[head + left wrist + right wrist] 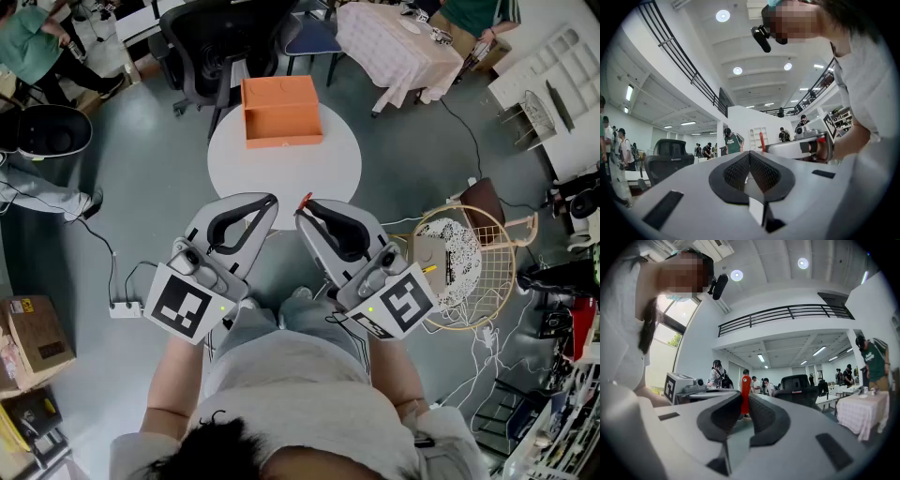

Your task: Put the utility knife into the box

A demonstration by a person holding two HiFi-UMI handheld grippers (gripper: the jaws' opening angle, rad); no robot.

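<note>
Far to the left on the floor lay a brown cardboard carton (37,333), and near it a white power strip (124,307) with its cable trailing away.

The left tool (269,201) was held out in front of the person's body, with its marker cube (186,305) nearest the person. In the left gripper view its two black ribbed pads (738,171) were pressed together at the tip of the left tool (750,153), with nothing between them.

Ahead of both tools stood a round white table (281,173). The orange box (281,111) sat on the table's far part, and its top looked open. Behind the table stood a black office chair (220,37).

The right tool (303,208) was held just beside the left one, the two tips near each other but apart. It pinched the utility knife (305,200), which showed in the head view as a small red sliver at the jaw tips, over the table's near edge and well apart from the box. In the right gripper view the knife (745,390) stood upright as a red bar clamped between the dark pads of the right tool (744,401). The left gripper view also caught the knife (762,140) sticking up from the right tool.

To the right on the floor stood a round wire basket seat (473,281), and farther back a table under a pale checked cloth (394,42).
</note>
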